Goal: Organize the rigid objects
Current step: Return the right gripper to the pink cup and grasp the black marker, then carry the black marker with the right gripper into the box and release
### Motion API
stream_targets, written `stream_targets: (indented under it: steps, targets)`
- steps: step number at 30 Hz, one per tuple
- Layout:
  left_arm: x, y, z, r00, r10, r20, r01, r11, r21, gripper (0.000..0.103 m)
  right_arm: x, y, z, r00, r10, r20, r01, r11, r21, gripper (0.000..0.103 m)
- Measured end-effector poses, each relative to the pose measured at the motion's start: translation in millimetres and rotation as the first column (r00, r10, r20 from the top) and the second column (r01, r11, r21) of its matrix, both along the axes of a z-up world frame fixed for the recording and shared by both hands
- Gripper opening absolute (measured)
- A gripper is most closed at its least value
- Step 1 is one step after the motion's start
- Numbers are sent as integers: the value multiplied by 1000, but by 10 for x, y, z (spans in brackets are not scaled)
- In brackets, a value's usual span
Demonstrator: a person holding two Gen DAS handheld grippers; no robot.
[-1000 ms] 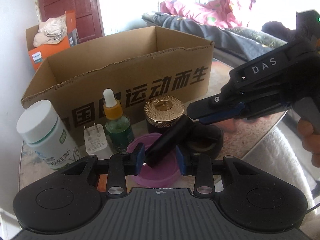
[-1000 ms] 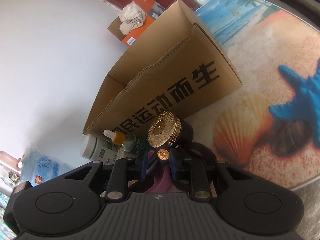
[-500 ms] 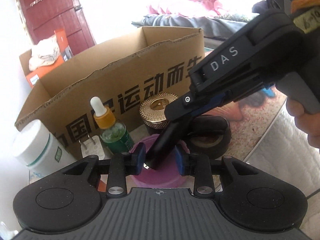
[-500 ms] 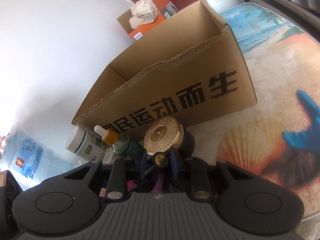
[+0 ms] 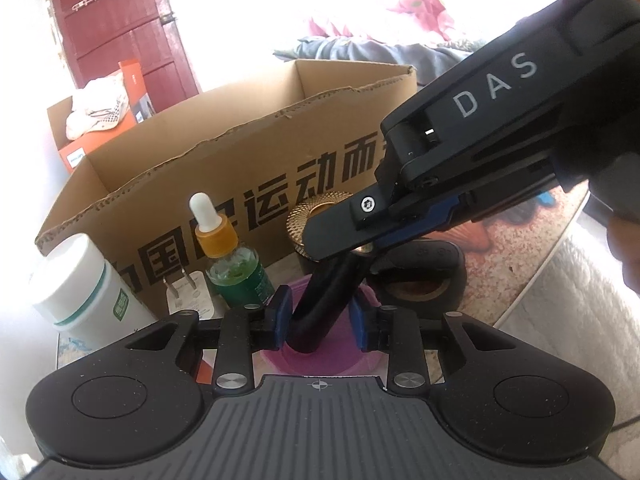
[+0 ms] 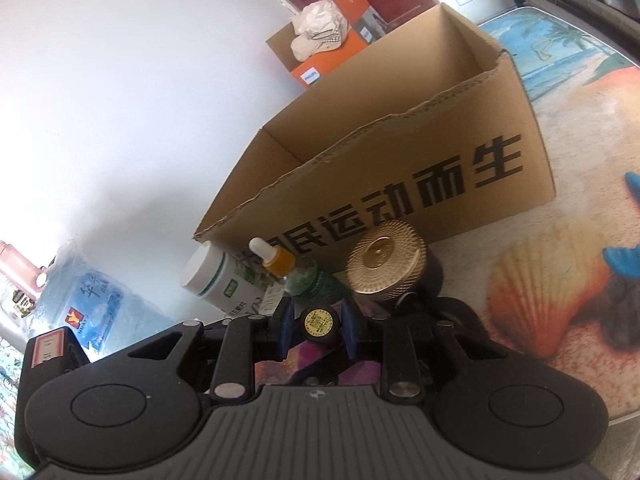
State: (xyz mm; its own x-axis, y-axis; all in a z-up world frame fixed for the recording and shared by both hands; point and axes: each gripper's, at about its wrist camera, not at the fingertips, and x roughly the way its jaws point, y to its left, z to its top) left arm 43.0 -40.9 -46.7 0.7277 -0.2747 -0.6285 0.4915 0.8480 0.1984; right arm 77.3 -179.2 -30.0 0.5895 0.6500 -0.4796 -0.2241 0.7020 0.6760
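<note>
Both your grippers clench the black tube [image 5: 328, 304]: left gripper [image 5: 320, 326] on its near end, jaws just closing tighter, right gripper [image 6: 318, 322] on the far end. It slants up-right over the pink dish [image 5: 320, 360], before the box [image 5: 240, 168].

The open top of the box [image 6: 400, 148] is unobstructed. In front of its near wall, the white bottle [image 5: 86, 292], dropper bottle [image 5: 232, 264], plug [image 5: 188, 296] and gold-lidded jar [image 6: 386, 260] stand close together, blocking low approach.
</note>
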Motion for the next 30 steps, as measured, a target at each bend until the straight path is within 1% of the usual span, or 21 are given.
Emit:
stream_targets:
  steps: [4,9,19,25,28,30]
  targets:
    - [16,56,24,1000,18,-3,-18,999,-39,25,-20,135,61,999,14,35,-12,999,-44,28]
    - [39,137,32,999,35,-13,-36,996,-84,23,-34,292,129,997,29,76,-21,993,-115,28]
    - [18,182,43,998,57,-3,-57,991,-122,21,-18,420,197,992,57,113,-37,985,-171,28]
    - [-98,211,221,997,61,42,-55,989,-134,21,-122,415,395,984,74,163,-46,984,-170,28]
    - [-162,220,391,995,63,74,-53,989,-136,21,-186,414,564,976,83,199,-50,986,-162,28]
    - [-195,217,520,994,66,91,-54,991,-120,21,-212,411,691,972,92,217,-60,987,-148,28]
